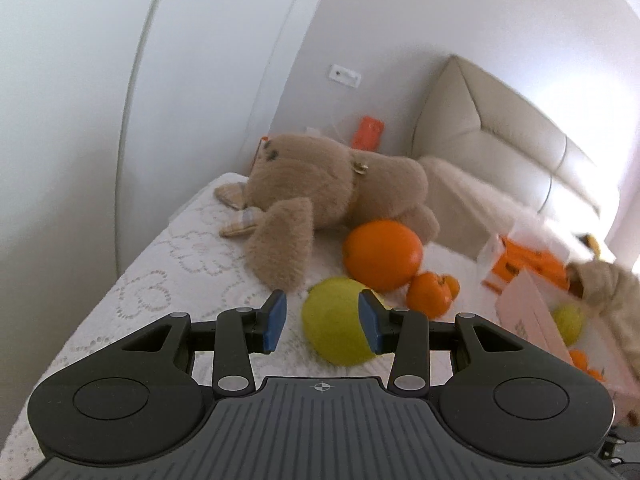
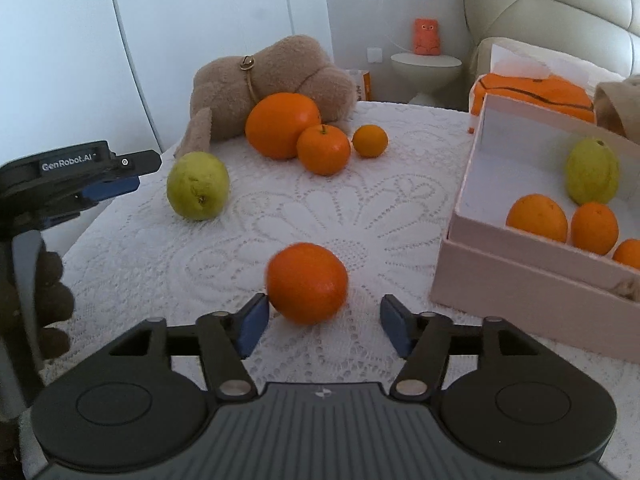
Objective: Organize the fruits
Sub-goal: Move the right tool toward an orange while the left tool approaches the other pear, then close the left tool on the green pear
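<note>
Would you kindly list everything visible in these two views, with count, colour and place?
Loose oranges: four, orange, on the cloth; one before the right gripper, three by the plush.
Loose pear: one, yellow-green, cloth's left side.
Box: one, pink, right; holds three oranges and one pear.
Plush: one, tan, behind the fruit.
Cloth: one, white lace.
Orange figure: one, on a far side table.
Left gripper: open, at the loose pear.
Right gripper: open, at the nearest orange.
</note>
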The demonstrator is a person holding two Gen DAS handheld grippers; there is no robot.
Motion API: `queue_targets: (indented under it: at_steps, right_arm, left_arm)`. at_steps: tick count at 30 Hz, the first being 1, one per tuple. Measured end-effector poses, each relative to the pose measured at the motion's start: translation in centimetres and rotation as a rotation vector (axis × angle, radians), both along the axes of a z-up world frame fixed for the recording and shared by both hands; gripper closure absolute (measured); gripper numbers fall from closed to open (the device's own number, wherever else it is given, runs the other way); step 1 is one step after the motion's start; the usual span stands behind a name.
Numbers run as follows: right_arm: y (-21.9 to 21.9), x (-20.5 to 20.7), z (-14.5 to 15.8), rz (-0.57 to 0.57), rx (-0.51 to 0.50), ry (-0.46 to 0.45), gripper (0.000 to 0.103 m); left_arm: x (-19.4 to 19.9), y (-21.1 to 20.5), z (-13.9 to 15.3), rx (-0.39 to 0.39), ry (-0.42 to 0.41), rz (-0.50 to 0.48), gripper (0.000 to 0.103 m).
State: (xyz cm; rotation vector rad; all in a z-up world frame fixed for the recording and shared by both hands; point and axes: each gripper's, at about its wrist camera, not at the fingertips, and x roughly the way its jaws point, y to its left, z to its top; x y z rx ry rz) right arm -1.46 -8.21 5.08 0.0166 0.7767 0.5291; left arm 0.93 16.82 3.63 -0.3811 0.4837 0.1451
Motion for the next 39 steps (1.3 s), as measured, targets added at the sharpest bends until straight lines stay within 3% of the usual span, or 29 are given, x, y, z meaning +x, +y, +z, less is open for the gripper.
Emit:
queue_targets:
  at_steps: [5, 12, 17, 22, 27, 33, 39]
  right_arm:
    - [-0.5, -0.9, -0.5, 0.016, 0.004, -0.057, 0.035]
    - [-1.3, -1.0, -0.6, 0.024, 0.065, -0.050, 0.028]
    - [-1.2, -1.0, -0.6, 0.033, 0.070, -0.049, 0.025]
    - [-1.2, -1.0, -0.6, 0.036, 0.069, -0.049, 0.023]
    - [-1.2, -1.0, -0.6, 0.036, 0.068, -0.049, 0.022]
    - [-1.0, -1.0, -0.7, 0.040, 0.065, -0.049, 0.020]
    - [-0.9, -1.0, -0.6, 0.040, 0.063, -0.050, 0.020]
  left_arm:
    - [1.5, -3.4, 1.1, 0.144, 0.068, 0.010, 0.059]
    - [3.1, -6.6, 0.6, 0.252, 0.146, -0.007, 0.056]
    - [3.4, -7.4, 0.6, 0.273, 0.141, -0.046, 0.043]
    - [3.3, -7.5, 0.8, 0.247, 0.116, -0.099, 0.038]
    - [4.1, -5.3, 0.5, 0.209, 0.146, 0.006, 0.040]
    - [5.8, -3.0, -0.3, 0.185, 0.210, 0.064, 0.039]
    - [7.0, -1.0, -1.7, 0.066, 0.257, 0.043, 0.035]
